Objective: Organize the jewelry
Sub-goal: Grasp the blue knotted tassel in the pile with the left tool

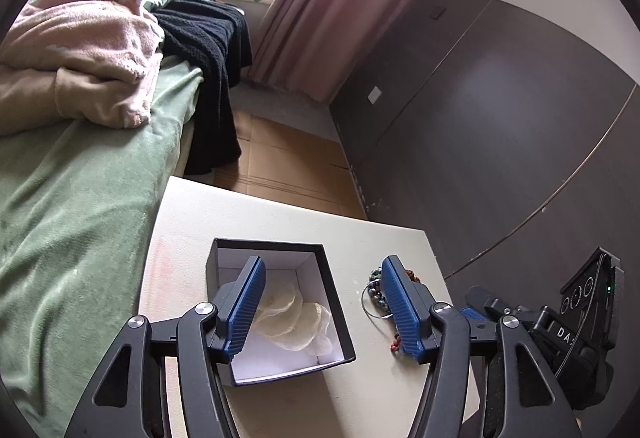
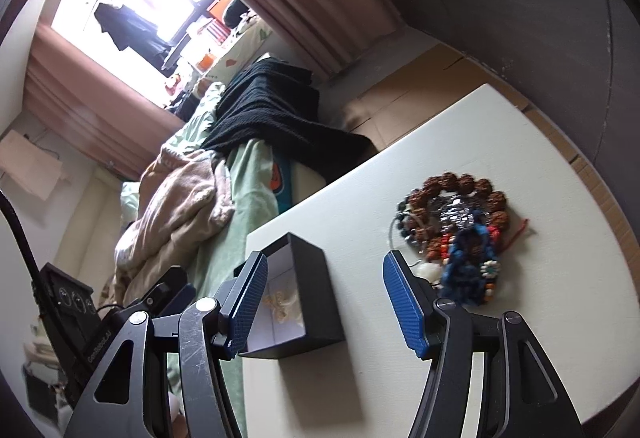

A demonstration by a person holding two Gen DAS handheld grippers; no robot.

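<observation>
Both jaws are spread wide and empty: left gripper (image 1: 322, 304) above the black box (image 1: 340, 322), right gripper (image 2: 324, 304) beside the bracelets (image 2: 460, 226) on the desk (image 2: 560, 238).

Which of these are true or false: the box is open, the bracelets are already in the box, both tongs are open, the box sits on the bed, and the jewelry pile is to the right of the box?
1. The black box is open. True; pale cotton pads lie inside.
2. The bracelets are already in the box. False; the jewelry pile lies on the white table, apart from the box.
3. Both tongs are open. True; the left tongs and right tongs hold nothing.
4. The box sits on the bed. False; it stands on the table beside the green bed.
5. The pile is right of the box. True.
</observation>
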